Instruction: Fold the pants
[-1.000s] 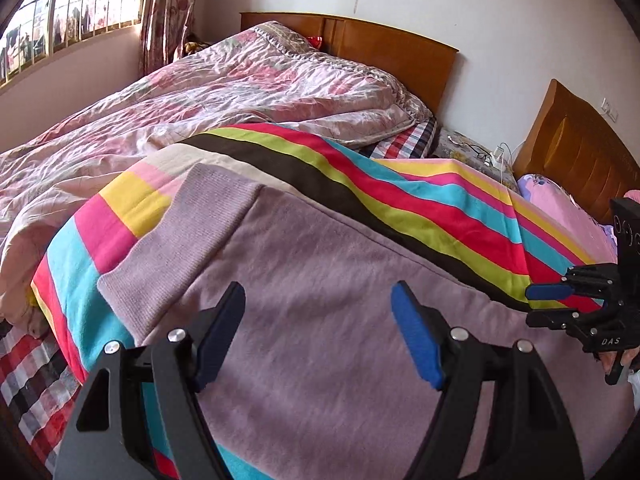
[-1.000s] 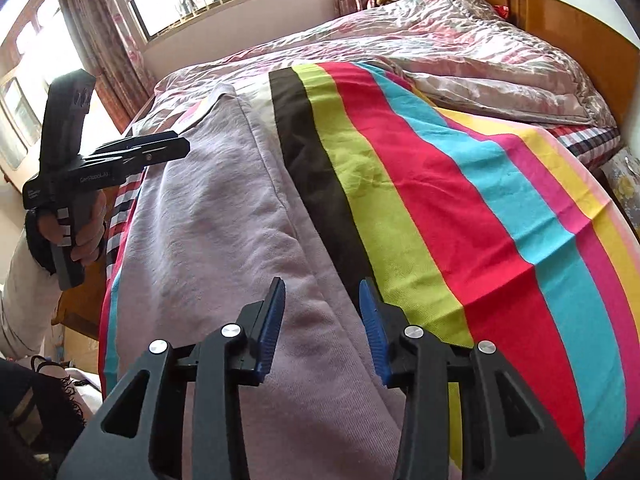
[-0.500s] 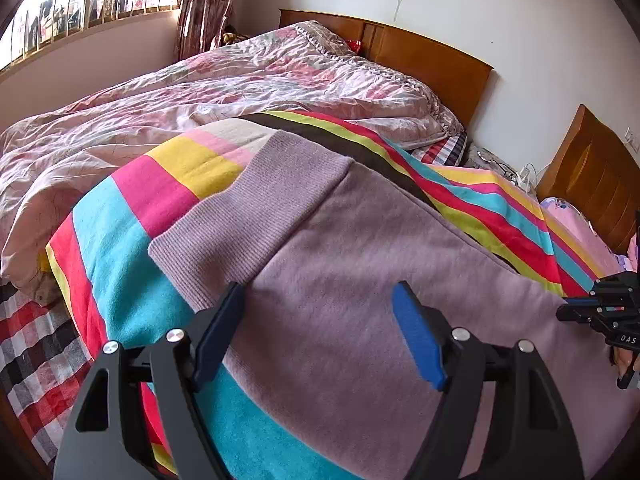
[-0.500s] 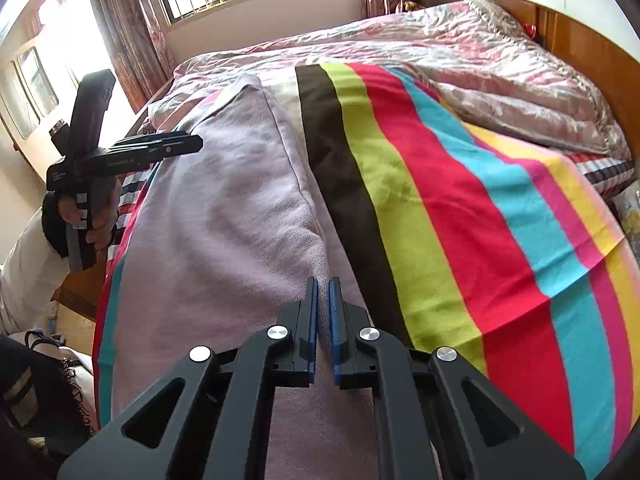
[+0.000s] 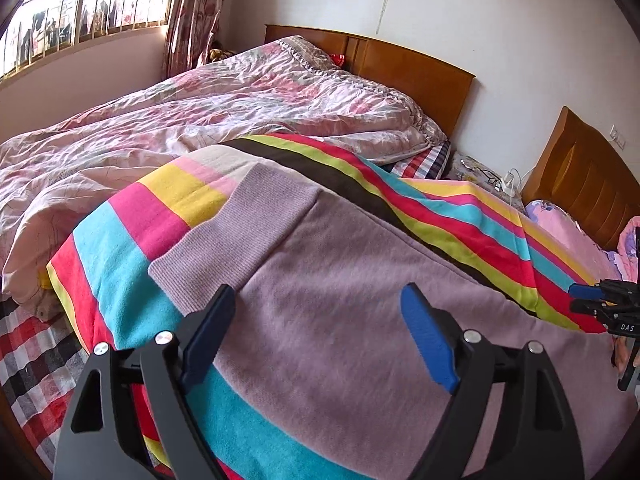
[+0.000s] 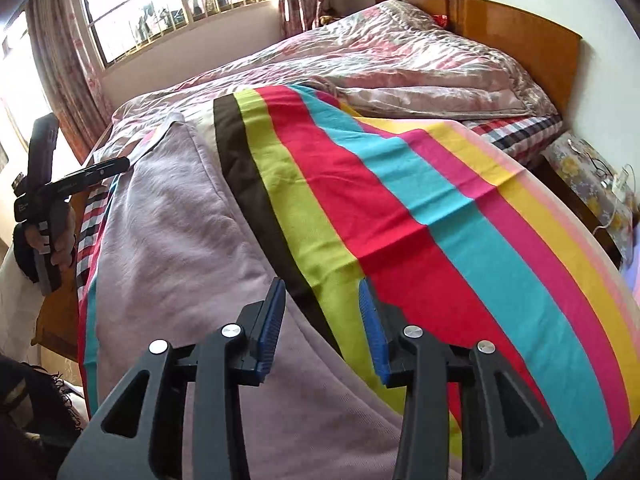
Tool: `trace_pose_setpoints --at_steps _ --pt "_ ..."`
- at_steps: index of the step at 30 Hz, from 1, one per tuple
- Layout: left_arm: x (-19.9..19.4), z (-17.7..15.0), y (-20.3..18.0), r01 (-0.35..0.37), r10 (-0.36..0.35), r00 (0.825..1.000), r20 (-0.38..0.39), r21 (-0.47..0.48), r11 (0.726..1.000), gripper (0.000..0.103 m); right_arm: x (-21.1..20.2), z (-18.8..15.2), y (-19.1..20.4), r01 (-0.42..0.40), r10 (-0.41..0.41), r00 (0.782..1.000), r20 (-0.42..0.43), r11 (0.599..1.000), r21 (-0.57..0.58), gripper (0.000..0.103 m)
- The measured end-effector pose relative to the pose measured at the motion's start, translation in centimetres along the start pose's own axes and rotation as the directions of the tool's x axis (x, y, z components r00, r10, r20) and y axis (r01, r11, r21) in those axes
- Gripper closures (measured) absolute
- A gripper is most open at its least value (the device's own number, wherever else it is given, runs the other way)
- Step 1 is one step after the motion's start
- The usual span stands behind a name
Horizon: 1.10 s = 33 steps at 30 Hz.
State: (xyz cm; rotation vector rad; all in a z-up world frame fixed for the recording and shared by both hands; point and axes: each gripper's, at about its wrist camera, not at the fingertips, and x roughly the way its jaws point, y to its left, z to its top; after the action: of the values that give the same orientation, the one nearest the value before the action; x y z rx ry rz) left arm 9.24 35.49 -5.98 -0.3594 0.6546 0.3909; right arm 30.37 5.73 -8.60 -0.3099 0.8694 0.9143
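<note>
Mauve pants [image 5: 360, 320] lie flat on a striped blanket [image 5: 460, 224]; their ribbed waistband [image 5: 232, 232] points toward the window. My left gripper [image 5: 318, 296] hovers over the waistband end. Its jaws are opening wide and hold nothing. In the right wrist view the pants [image 6: 168, 240] run along the blanket's [image 6: 400, 200] left side. My right gripper [image 6: 320, 286] sits above the pants' edge by the dark stripe. Its jaws are opening with no cloth pinched. A hand [image 6: 60, 240] holds the left gripper [image 6: 120, 166] at the far left. The right gripper [image 5: 588, 298] shows at the left wrist view's right edge.
A crumpled pink floral quilt [image 5: 200, 120] covers the bed's far side below a wooden headboard [image 5: 400, 68]. A checked sheet [image 5: 32, 352] hangs at the near left edge. A bedside stand with cables [image 6: 592, 176] and a second headboard [image 5: 580, 176] stand to the right.
My right gripper closed half a second ago, pinching nothing, and has reopened while shifting toward the dark stripe. The left gripper's jaws have spread wider, and the waistband now lies nearer the middle of its view.
</note>
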Motion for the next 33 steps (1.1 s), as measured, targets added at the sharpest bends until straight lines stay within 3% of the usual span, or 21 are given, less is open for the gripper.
trace_pose_setpoints --at_steps 2,5,9,10,14,18,21,22,24,26,27,31,33 --pt "0.1 0.1 -1.8 0.049 -0.049 0.999 -0.011 0.05 0.998 0.017 -1.0 -1.6 0.0 -0.006 0.006 1.0 -0.02 1.0 -0.004 0.065" --pt "1.8 -0.4 -4.6 0.051 -0.043 0.997 -0.057 0.14 0.989 0.016 -0.5 -3.6 0.8 0.008 -0.012 0.997 -0.082 0.999 -0.051 0.065" --pt "4.6 -1.9 -5.2 0.045 -0.027 0.991 -0.128 0.138 0.989 0.016 0.9 -4.4 0.6 0.034 -0.039 0.994 -0.106 0.998 -0.045 0.066" --pt "4.7 -2.1 -5.3 0.037 -0.019 0.992 -0.123 0.153 0.988 0.016 1.2 -4.4 0.6 0.039 -0.044 0.994 -0.105 0.998 -0.047 0.067" --pt "4.8 -2.6 -5.2 0.034 -0.013 0.993 -0.121 0.175 0.984 0.016 0.9 -4.1 1.8 0.062 -0.072 0.994 -0.083 0.991 -0.115 0.098" --pt "4.9 -2.4 -5.0 0.028 -0.008 0.993 -0.12 0.166 0.986 0.015 -0.4 -3.4 2.2 0.125 -0.129 0.991 -0.027 0.985 -0.123 0.1" --pt "5.1 -2.6 -5.2 0.015 0.005 0.994 -0.111 0.177 0.984 0.012 0.4 -3.5 1.5 0.165 -0.169 0.985 -0.046 0.983 -0.084 0.099" --pt "5.2 -2.6 -5.4 0.006 0.015 0.994 -0.109 0.185 0.983 0.011 0.9 -3.7 1.3 0.19 -0.194 0.979 -0.061 0.979 -0.075 0.098" --pt "5.0 -2.5 -5.6 -0.007 0.029 0.993 -0.116 0.187 0.982 0.011 0.9 -4.3 0.9 0.2 -0.202 0.977 -0.07 0.979 -0.025 0.085" --pt "3.9 -2.0 -5.7 0.002 0.017 0.993 -0.116 0.154 0.988 0.011 -0.6 -5.1 0.4 0.199 -0.198 0.98 -0.027 0.977 0.069 0.044" --pt "3.0 -1.7 -5.9 0.026 -0.012 0.995 -0.102 0.139 0.99 0.011 -1.7 -5.7 0.2 0.197 -0.199 0.98 -0.001 0.973 0.12 0.038" --pt "0.5 -1.1 -9.6 0.132 -0.118 0.99 -0.077 0.213 0.968 0.011 -5.3 -9.3 -0.8 0.258 -0.274 0.962 0.018 0.924 0.282 0.038" --pt "1.2 -1.6 -11.9 0.143 -0.117 0.988 -0.102 0.294 0.945 0.01 -6.4 -11.2 -1.9 0.274 -0.291 0.957 -0.004 0.894 0.354 0.038"
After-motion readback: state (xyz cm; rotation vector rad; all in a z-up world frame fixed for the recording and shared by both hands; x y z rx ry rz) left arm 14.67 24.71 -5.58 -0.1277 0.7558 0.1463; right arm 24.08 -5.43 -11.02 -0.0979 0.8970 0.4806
